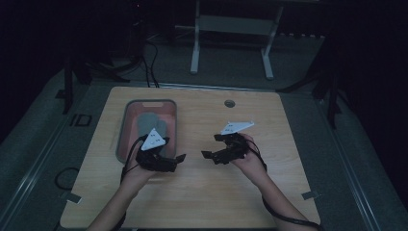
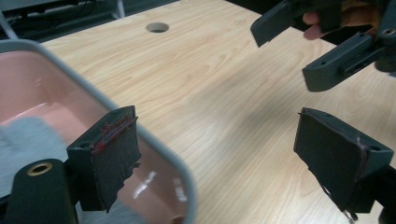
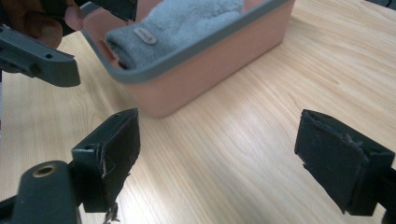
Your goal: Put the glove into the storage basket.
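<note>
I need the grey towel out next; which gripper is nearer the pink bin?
Left. The left gripper is open at the pink bin's near right corner, one jaw over its rim. The right gripper is open over bare table, well right.

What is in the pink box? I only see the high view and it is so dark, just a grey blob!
Observer: The right gripper view shows a folded grey towel in the pink box, with a small label on its end.
Operator: Is the left hand-held gripper holding the towel?
Observer: No. In the left gripper view, the left hand-held gripper has its jaws wide apart with nothing between them. One jaw is over the box's rim, the other over the bare table.
Operator: And the other one?
Observer: The right hand-held gripper is open too, its jaws apart over the table and pointing at the box's side.
</note>
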`<state>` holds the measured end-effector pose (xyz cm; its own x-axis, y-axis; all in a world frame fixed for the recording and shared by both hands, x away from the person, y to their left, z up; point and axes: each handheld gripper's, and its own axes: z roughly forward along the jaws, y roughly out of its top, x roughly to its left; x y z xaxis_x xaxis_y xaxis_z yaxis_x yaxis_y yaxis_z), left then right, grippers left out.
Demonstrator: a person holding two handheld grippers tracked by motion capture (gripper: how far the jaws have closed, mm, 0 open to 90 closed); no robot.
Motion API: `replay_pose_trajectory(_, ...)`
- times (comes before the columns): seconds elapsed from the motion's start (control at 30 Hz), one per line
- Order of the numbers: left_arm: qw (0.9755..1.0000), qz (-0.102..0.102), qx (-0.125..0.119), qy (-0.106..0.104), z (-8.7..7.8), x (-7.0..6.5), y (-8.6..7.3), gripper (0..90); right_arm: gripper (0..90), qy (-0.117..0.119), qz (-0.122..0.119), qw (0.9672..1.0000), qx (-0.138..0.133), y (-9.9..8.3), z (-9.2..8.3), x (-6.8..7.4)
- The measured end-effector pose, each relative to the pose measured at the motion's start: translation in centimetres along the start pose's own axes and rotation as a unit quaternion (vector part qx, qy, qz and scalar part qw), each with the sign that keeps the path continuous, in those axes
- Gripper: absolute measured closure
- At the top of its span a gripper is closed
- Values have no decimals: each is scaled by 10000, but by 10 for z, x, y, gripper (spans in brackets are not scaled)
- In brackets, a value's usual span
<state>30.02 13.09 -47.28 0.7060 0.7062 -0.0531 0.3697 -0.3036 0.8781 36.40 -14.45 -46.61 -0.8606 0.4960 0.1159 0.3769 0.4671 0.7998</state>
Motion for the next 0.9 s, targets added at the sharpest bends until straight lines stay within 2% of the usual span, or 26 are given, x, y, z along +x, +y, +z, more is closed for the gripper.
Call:
replay_pose_trajectory(0.2,9996,157,-64,-218,13,-25,-1,143,142,-46,-72,10000,37,-20,-15,-4)
replay_pose_trajectory(0.3,9992,265,7,-290,20,-33,-3,143,142,-79,-58,9999,54,-31,-22,-7)
replay_pose_trajectory(0.47,9980,446,132,-429,32,-44,-8,143,142,-91,-35,9999,69,-48,-30,-13)
replay_pose_trajectory(0.7,9964,483,223,-662,47,-57,-21,143,141,-66,-74,9999,100,-72,-39,-17)
replay_pose_trajectory(0.9,9948,576,340,-771,56,-66,-32,143,141,-31,-34,9999,134,-91,-44,-17)
